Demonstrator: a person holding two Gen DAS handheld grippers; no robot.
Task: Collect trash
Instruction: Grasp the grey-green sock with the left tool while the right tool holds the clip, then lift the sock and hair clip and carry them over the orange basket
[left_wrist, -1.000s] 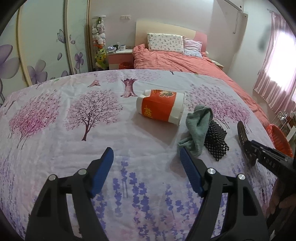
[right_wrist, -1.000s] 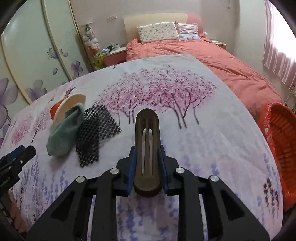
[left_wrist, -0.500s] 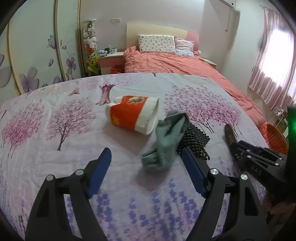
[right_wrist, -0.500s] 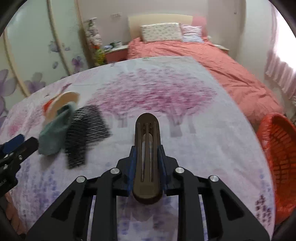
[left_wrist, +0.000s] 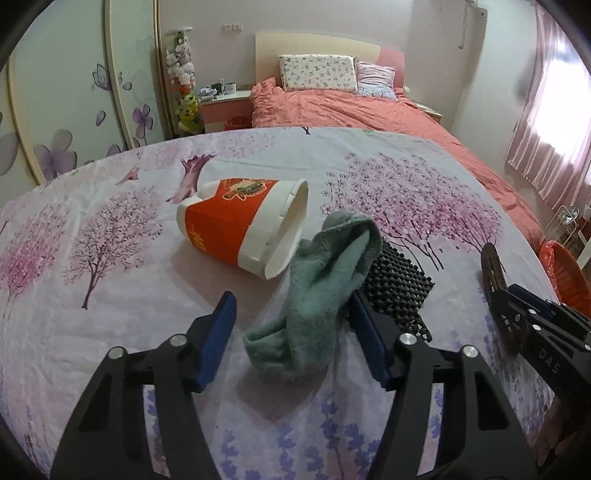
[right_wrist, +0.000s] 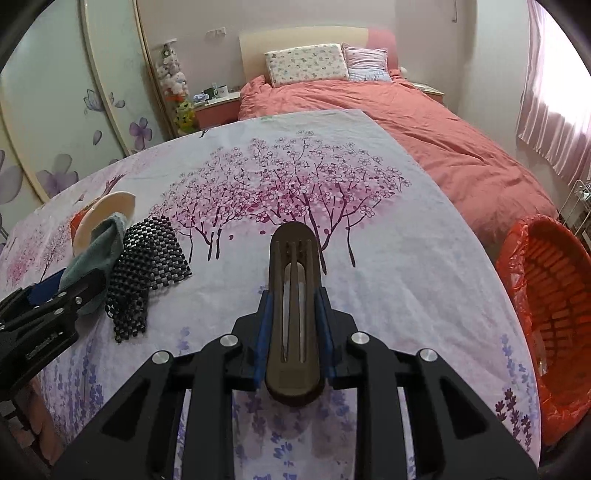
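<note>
Green sock (left_wrist: 325, 291): fuzzy, crumpled, between closing, not-yet-pressing left claw (left_wrist: 291, 339) pads. Right claw (right_wrist: 293, 325) clamps brown slotted clip (right_wrist: 293, 306).

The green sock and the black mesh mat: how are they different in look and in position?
The green sock is soft, fuzzy and bunched up; the black mesh mat is an open grid, lying flatter. The sock sits between the left gripper's open fingers, partly over the mat; the mat lies outside them, beside the sock. Both rest on the flowered cloth, near the tipped paper cup.
</note>
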